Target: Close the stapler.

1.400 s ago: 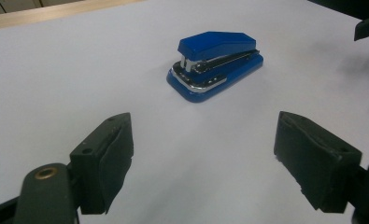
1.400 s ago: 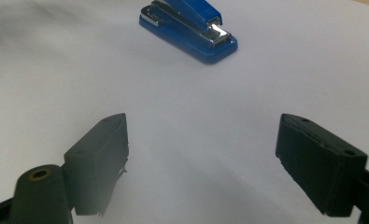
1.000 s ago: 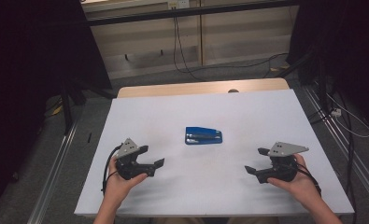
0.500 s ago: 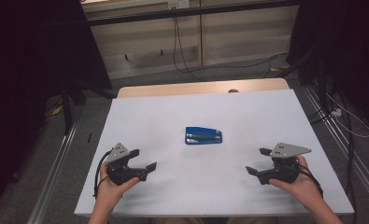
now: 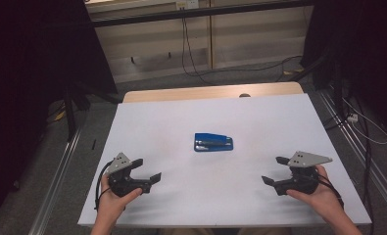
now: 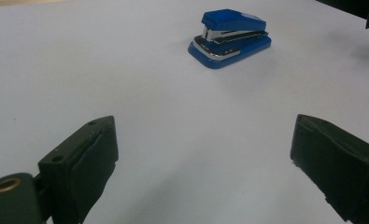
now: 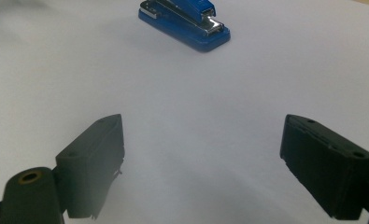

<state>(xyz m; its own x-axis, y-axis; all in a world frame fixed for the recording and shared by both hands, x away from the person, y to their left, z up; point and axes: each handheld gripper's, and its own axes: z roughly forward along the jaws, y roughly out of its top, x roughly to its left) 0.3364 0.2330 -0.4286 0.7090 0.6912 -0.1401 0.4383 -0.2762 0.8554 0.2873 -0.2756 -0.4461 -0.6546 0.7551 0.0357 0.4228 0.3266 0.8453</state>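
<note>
Down at the near left of the white table point(image 5: 181, 112), the left gripper point(image 5: 148, 173) sits in the person's left hand point(image 5: 113, 198), angled toward the middle, its jaws having just been opening and now standing wide apart with nothing between them. From the high view the grey three-cornered plate on its top and the black cable looping by the wrist are plain; the left gripper view instead gives the inner faces of the jaws, matte black blocks with rubbery pads and a brass-ringed hole at the lower left. Near the table's middle, well apart from both tools, lies the blue stapler point(image 5: 213, 142), a low wedge of glossy plastic; only the gripper views reveal its shiny metal strip and its raised top above the base point(image 6: 230, 38) point(image 7: 185, 22). At the near right, the right gripper point(image 5: 274, 172) rests in the right hand point(image 5: 321, 193), pointing inward, jaws spread wide and empty. A bare wooden strip edges the far side of the table.
</note>
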